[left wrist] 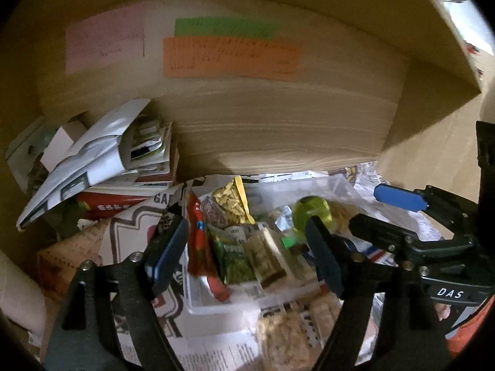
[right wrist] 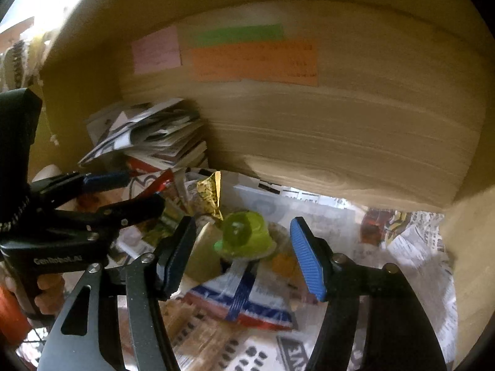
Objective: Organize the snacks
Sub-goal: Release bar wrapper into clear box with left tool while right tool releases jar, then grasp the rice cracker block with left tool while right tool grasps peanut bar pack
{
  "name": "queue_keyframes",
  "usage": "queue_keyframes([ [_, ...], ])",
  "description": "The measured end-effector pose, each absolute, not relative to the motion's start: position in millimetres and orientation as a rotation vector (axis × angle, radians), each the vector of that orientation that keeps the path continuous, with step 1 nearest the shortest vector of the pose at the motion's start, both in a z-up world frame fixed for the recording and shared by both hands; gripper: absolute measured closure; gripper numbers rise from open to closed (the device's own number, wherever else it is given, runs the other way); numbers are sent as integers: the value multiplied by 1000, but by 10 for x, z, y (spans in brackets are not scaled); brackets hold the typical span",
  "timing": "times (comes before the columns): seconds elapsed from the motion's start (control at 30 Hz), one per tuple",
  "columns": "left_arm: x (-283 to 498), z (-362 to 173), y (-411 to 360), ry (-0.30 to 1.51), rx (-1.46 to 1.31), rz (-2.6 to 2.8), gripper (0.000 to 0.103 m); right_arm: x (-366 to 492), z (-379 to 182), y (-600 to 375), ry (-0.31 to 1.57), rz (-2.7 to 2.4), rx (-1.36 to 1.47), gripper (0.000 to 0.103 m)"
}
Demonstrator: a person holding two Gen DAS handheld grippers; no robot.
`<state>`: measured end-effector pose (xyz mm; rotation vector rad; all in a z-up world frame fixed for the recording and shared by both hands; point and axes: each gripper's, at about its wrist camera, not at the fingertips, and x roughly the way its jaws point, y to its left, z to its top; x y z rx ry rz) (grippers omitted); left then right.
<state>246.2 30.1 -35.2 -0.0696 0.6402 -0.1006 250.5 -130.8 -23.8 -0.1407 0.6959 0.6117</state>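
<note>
From the left wrist we see our left gripper (left wrist: 247,256) spread over a clear plastic bin (left wrist: 198,306) on newspaper — red, green and yellow snack packets (left wrist: 235,256) inside, nothing pinched. From the right wrist, our right gripper (right wrist: 244,256) stands spread around a green jelly cup (right wrist: 247,232) — pads not touching.

Dim, warm-tinted interior throughout. Blowing out to white at the upper corners, daylight entering from outside the wooden shelf (left wrist: 278,130). Smearing with motion blur across the sticky notes (right wrist: 253,58) and snack packets (left wrist: 235,247). Bending hard at the fisheye edges, black vignette ringing both views. Shadowing under the shelf.
</note>
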Motion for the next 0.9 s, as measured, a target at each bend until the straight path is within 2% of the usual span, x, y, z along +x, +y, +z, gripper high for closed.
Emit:
queue_keyframes([
  [0.37,1981,-567,380,672,-46,-99,20,2072,-473,-1418,747,614,-121,43],
  [0.9,1796,-1124,400,809,-70,-105,20,2027,-1196,-1184,972,631,-169,43],
])
